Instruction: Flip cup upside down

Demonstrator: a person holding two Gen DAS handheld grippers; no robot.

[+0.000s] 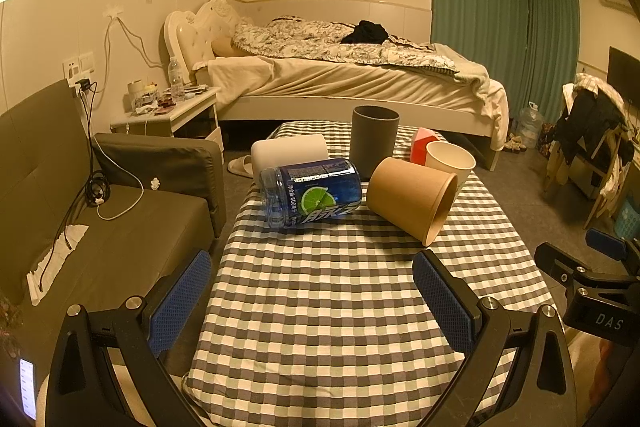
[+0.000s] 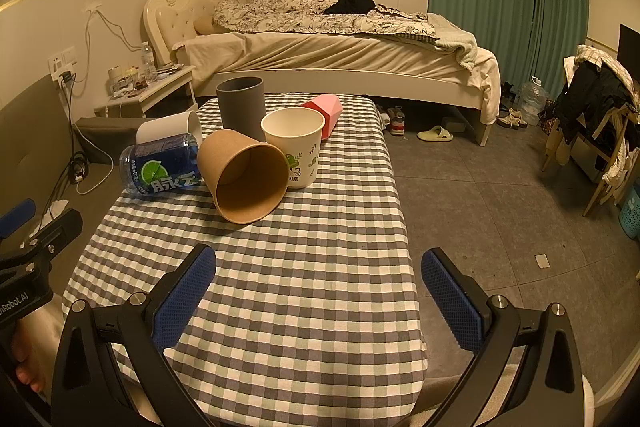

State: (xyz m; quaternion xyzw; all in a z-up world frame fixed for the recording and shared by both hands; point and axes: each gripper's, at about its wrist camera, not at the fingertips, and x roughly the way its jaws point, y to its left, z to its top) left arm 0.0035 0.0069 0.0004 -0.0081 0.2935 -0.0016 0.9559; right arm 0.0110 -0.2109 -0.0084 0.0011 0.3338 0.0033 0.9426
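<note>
A brown paper cup (image 1: 412,199) (image 2: 244,181) lies on its side on the checkered table, mouth toward me. A white paper cup with green print (image 1: 450,159) (image 2: 296,147) stands upright behind it. A dark grey cup (image 1: 374,141) (image 2: 240,107) stands upright further back. A white cup (image 1: 288,155) (image 2: 170,129) lies on its side at the left. My left gripper (image 1: 312,301) is open and empty above the near table. My right gripper (image 2: 318,301) is open and empty over the near right table edge.
A blue drink bottle (image 1: 310,193) (image 2: 162,165) lies on its side left of the brown cup. A pink and red box (image 2: 326,115) lies behind the white paper cup. A grey sofa (image 1: 100,219) is left of the table (image 2: 304,251), a bed (image 2: 340,59) behind, open floor right.
</note>
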